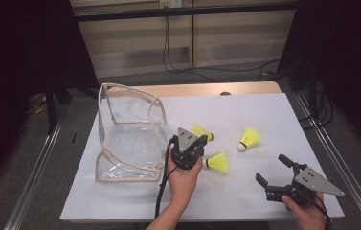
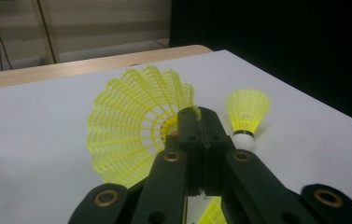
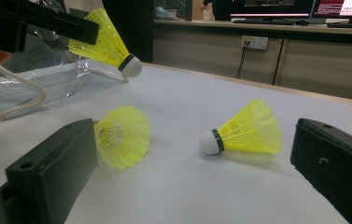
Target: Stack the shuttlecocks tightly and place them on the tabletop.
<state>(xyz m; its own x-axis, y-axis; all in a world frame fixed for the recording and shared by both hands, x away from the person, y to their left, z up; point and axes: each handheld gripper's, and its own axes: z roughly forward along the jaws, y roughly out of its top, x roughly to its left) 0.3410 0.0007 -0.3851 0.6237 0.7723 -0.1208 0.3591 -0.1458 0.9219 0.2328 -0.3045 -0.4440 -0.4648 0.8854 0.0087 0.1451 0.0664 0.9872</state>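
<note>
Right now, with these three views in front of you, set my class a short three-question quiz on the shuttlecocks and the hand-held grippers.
1. True or false: the left hand-held gripper is shut on the rim of a yellow shuttlecock.
2. How many yellow shuttlecocks show in the high view? A) two B) three C) four
3. Fill in: the right hand-held gripper has its jaws ____.

Key
1. True: the gripped shuttlecock is lifted off the white table, beside the clear bag.
2. B: one gripped, two lying, at and.
3. Open, holding nothing.
</note>
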